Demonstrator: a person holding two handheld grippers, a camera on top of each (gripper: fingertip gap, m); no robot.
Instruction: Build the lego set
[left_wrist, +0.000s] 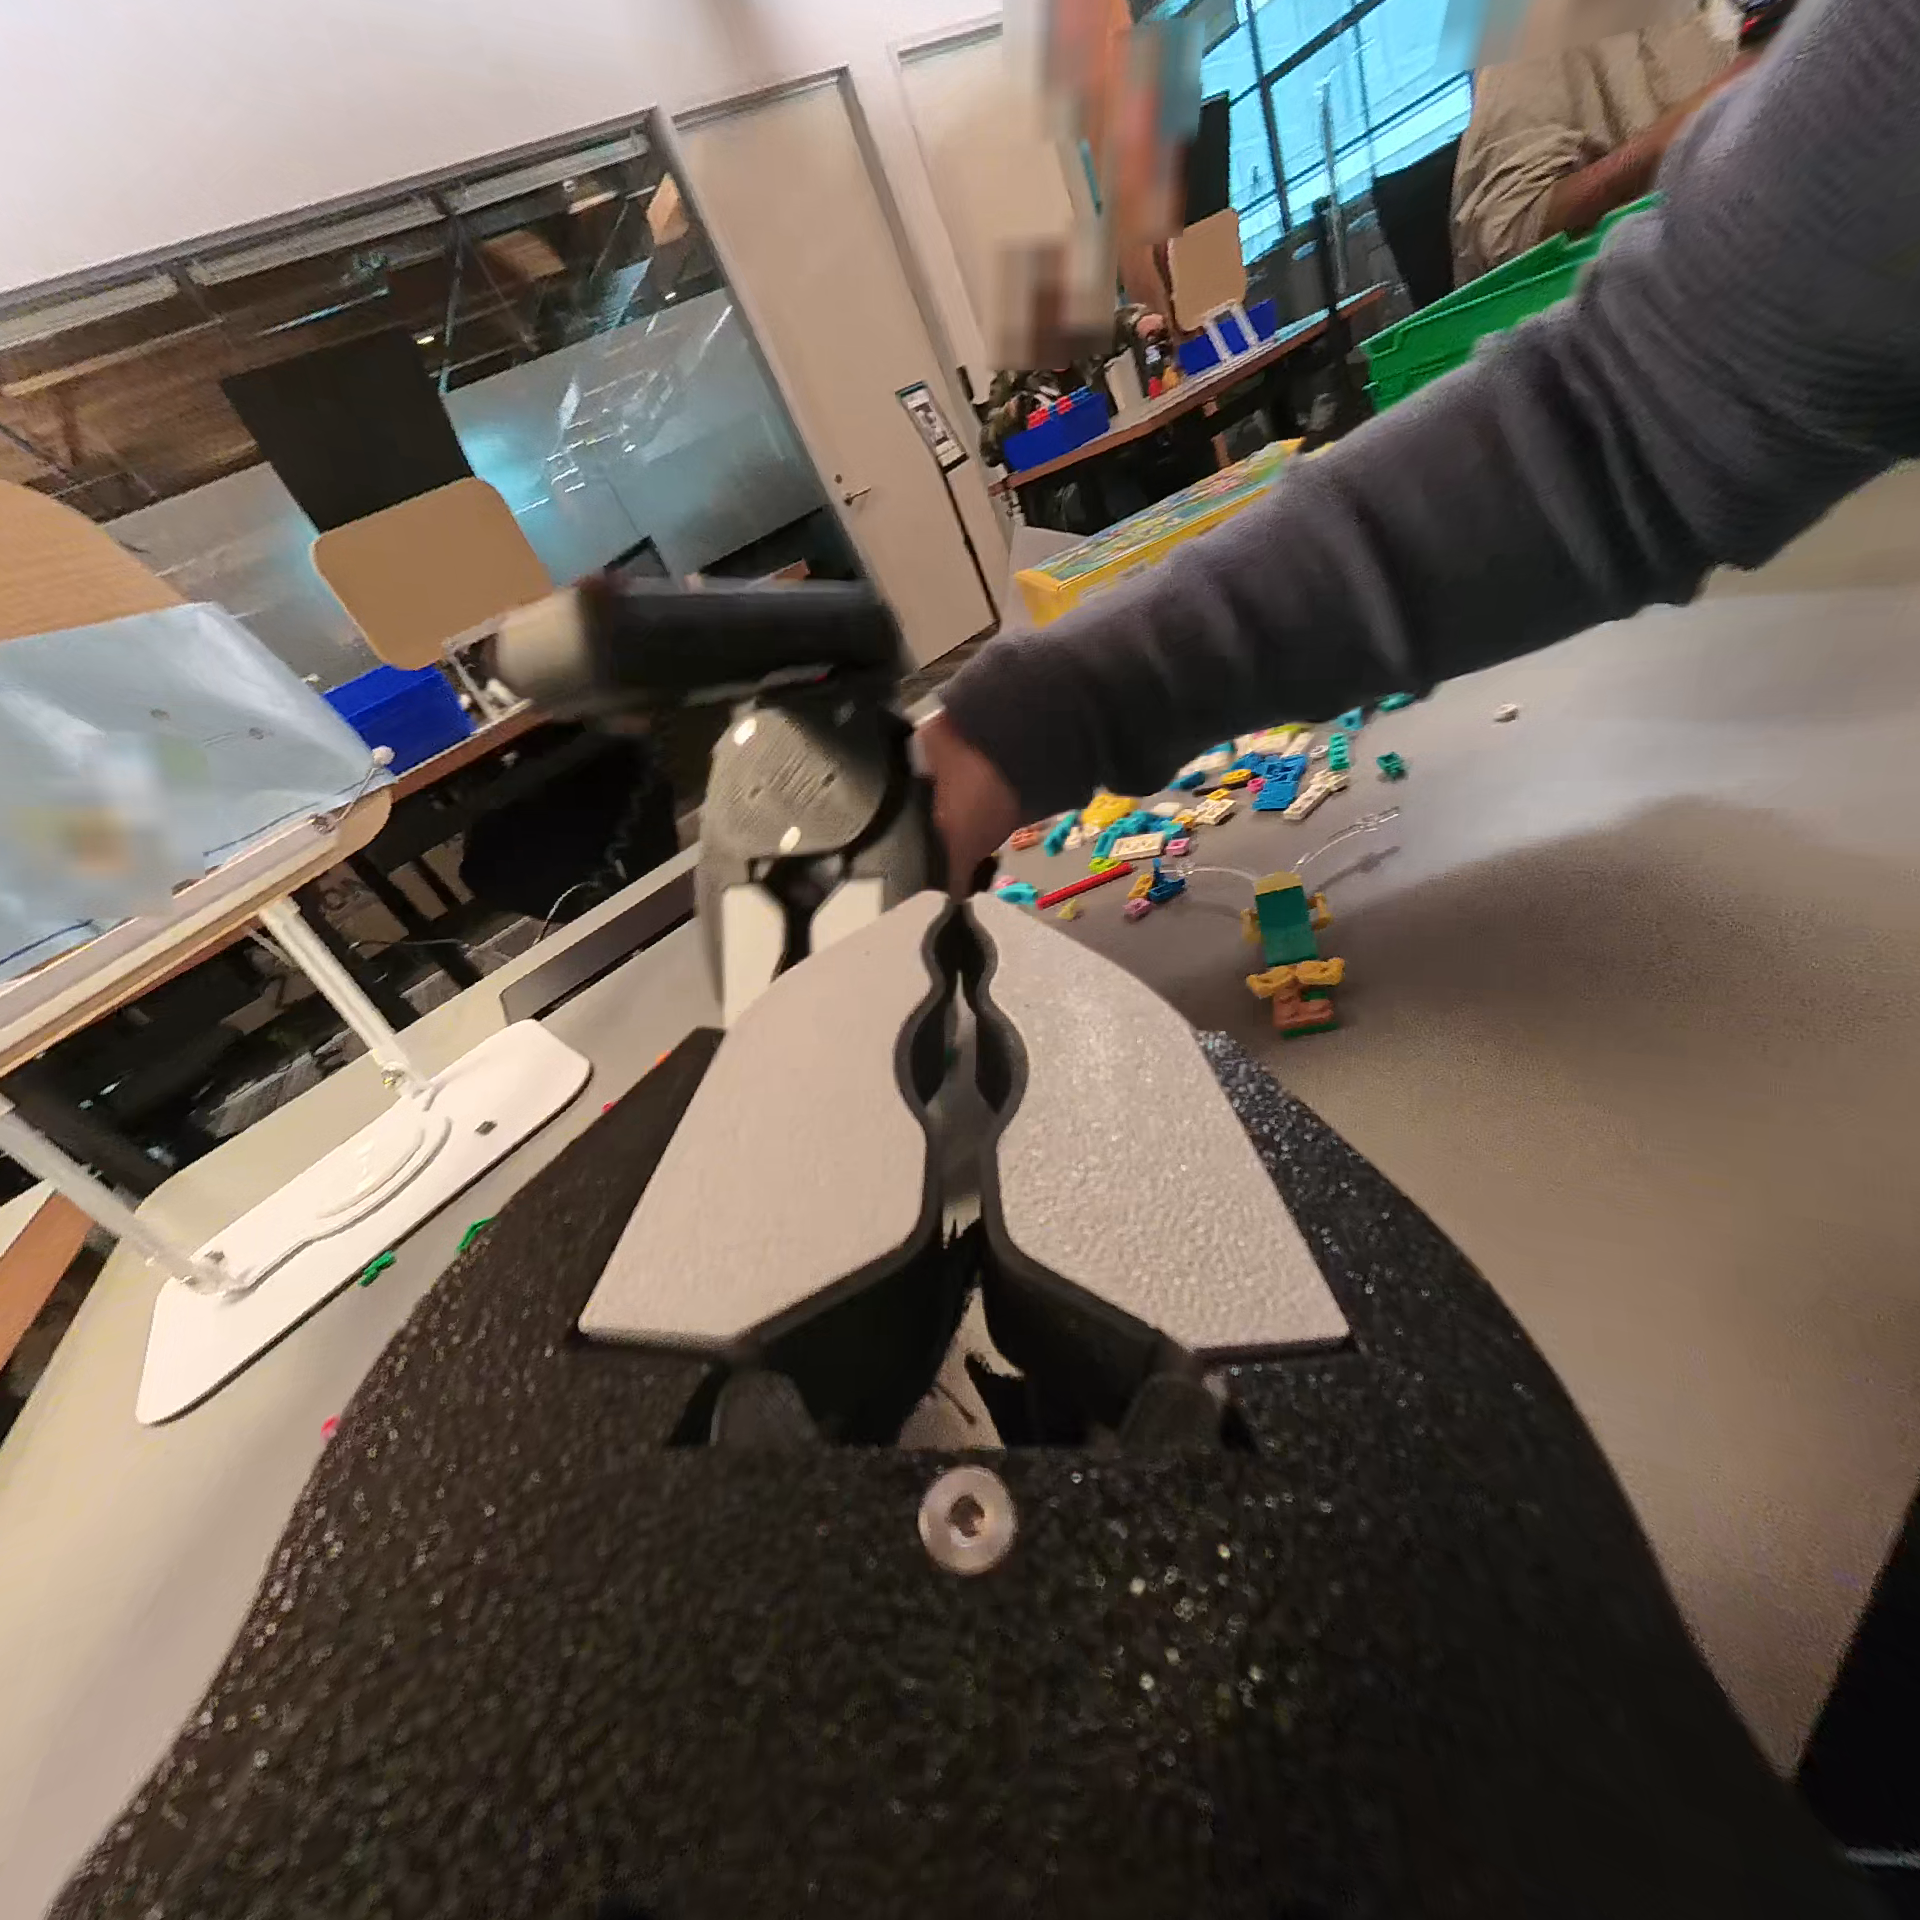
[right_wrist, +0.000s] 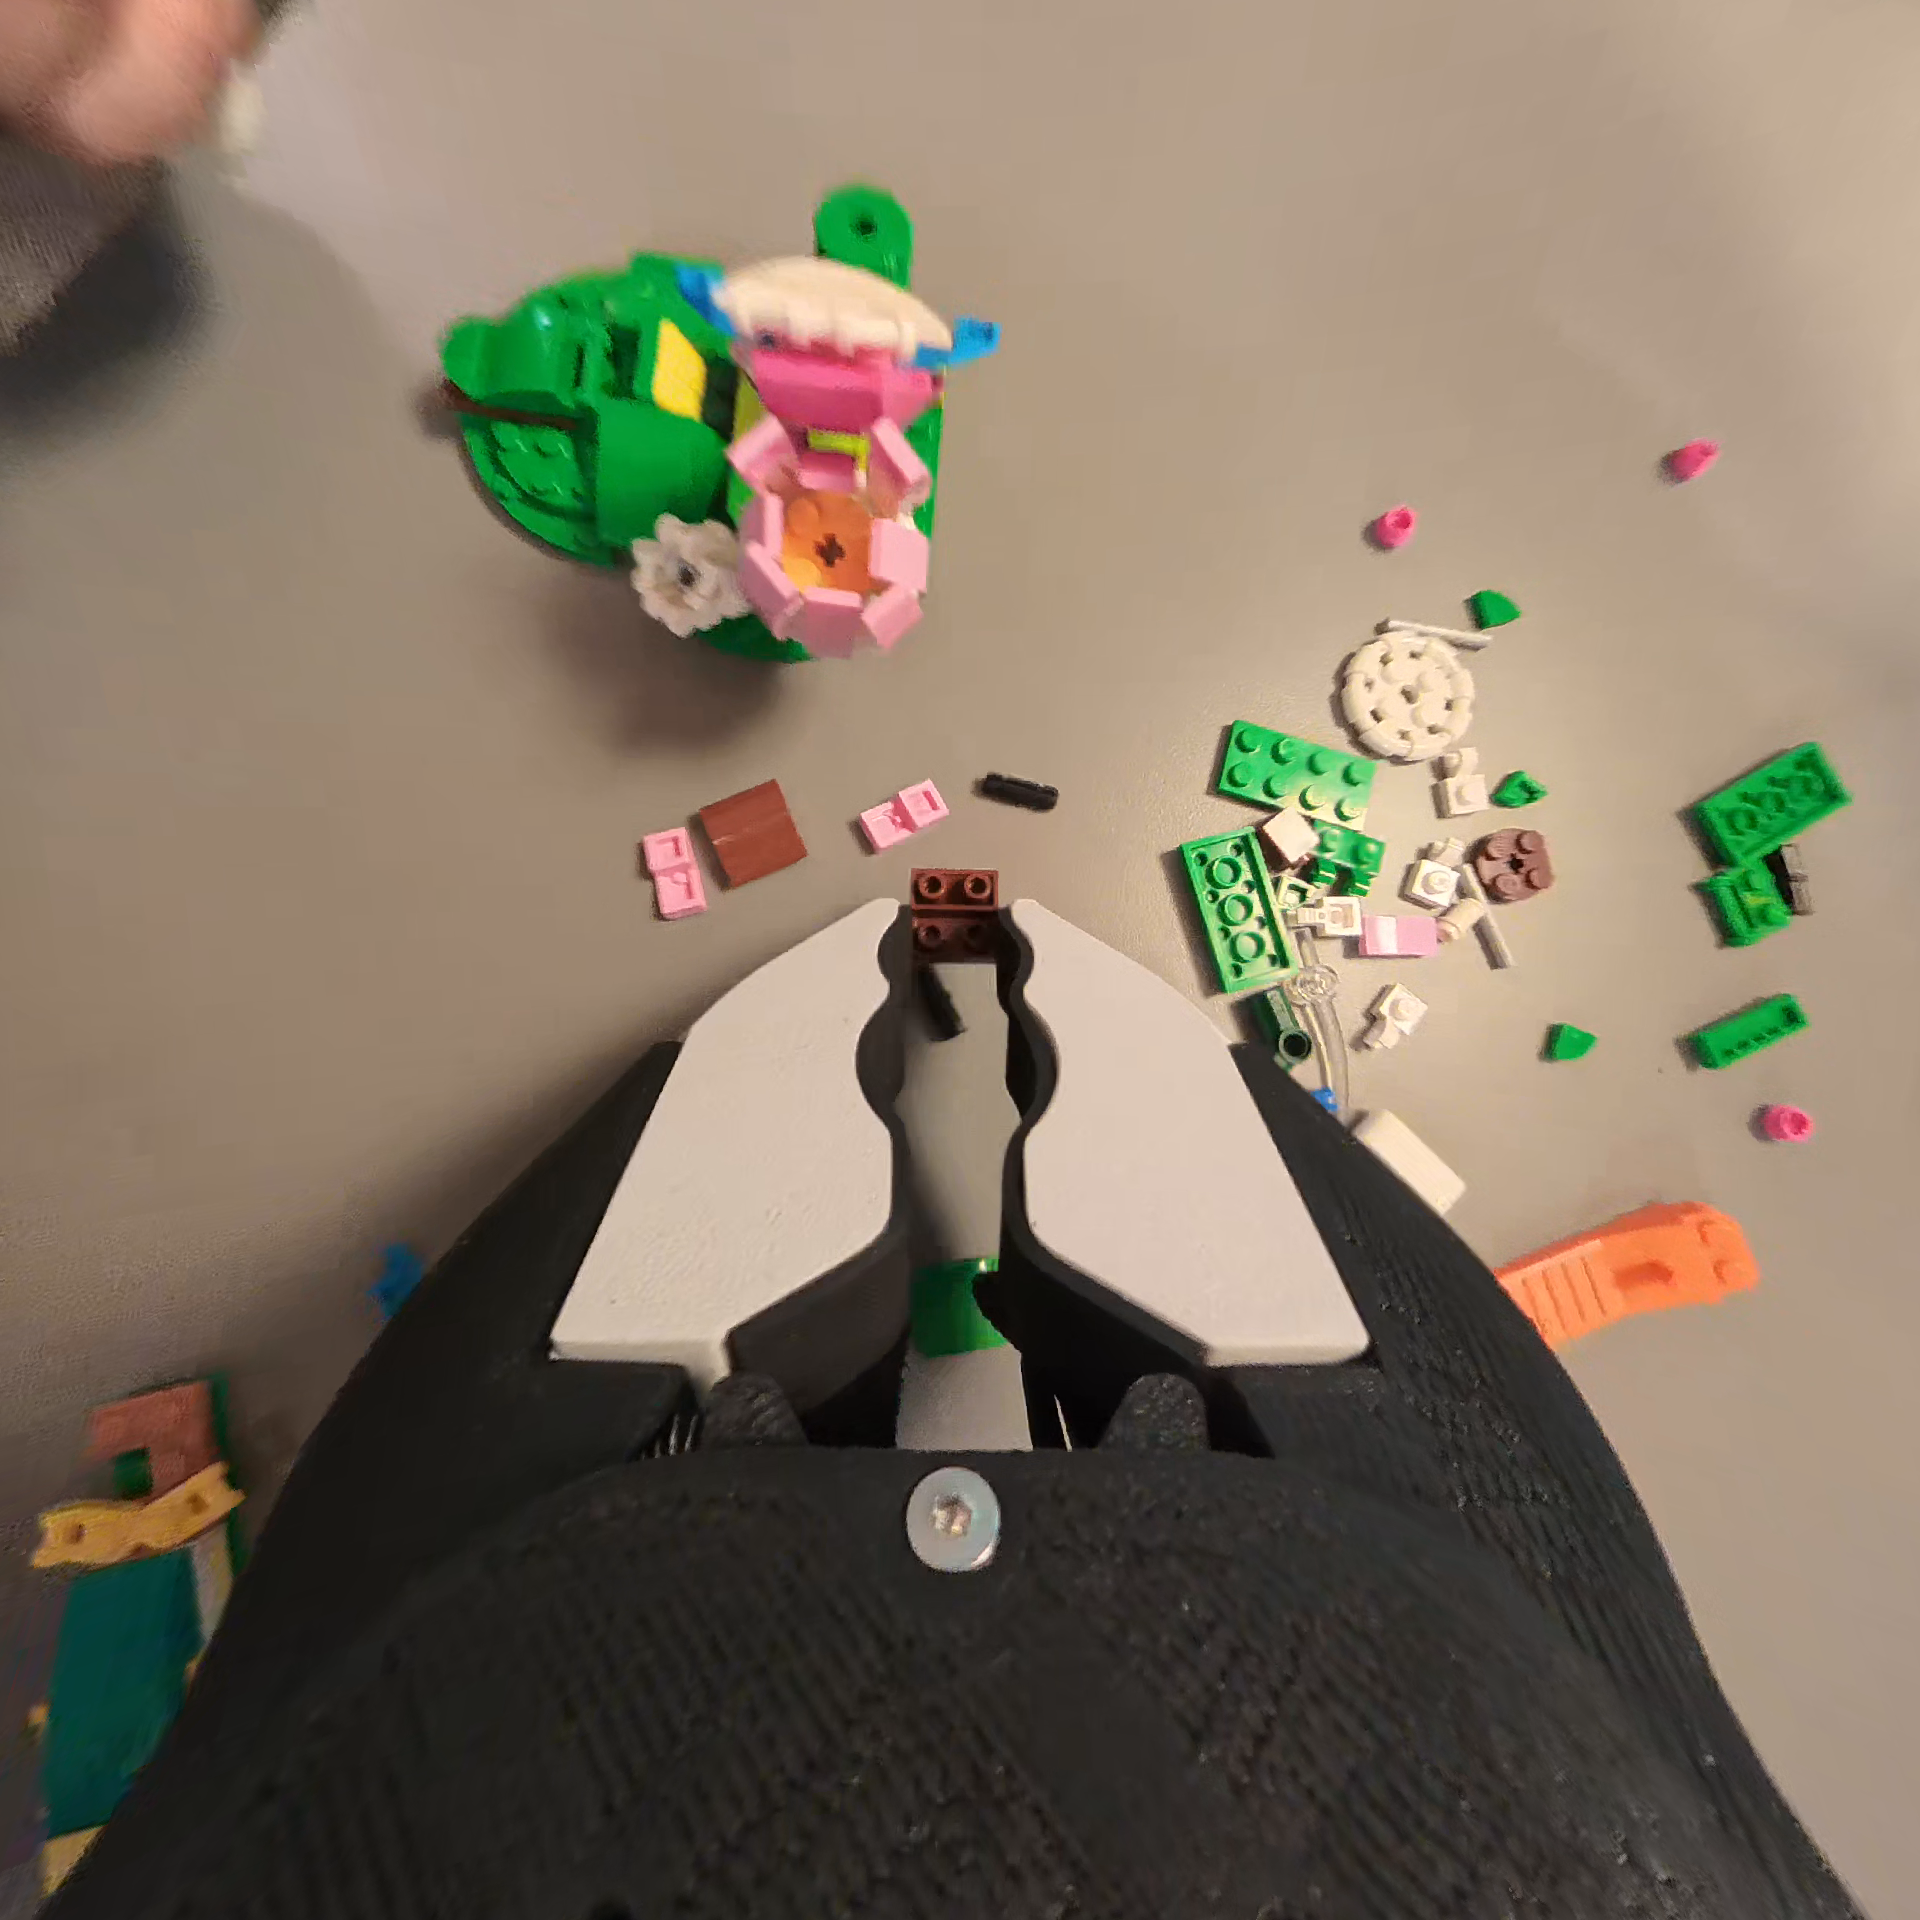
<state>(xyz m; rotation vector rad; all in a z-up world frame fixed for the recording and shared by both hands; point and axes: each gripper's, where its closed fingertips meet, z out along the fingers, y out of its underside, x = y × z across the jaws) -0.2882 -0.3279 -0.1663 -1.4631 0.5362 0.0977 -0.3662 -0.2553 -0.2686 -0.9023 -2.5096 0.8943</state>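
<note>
Grey tabletop (right_wrist: 1247, 260) fills the right wrist view, scattered with loose bricks, while the left wrist view shows an office beyond it, with glass partitions and other tables. At the tips of the right gripper (right_wrist: 954, 920) sits a small brown brick (right_wrist: 954, 914), pinched between the two fingers with only its near half inside the grip and its far half sticking out past them. Ahead of it on the table stands the half-built model (right_wrist: 582, 447), a green base carrying a pink flower (right_wrist: 826, 551) and a white flower (right_wrist: 683, 574). A pile of green, white and pink pieces (right_wrist: 1340, 862) lies to the right, well apart from the model, and an orange brick separator (right_wrist: 1631, 1283) rests nearer the camera. The left gripper (left_wrist: 961, 920) is clenched with its tips touching and nothing visible between them, held off to the side and away from the model. Because the hold on the brown brick is so shallow, it could twist or pop free when pressed onto studs. With no second gripper bracing the model, a downward push could also slide or tip it, or knock the flower petals loose.
</note>
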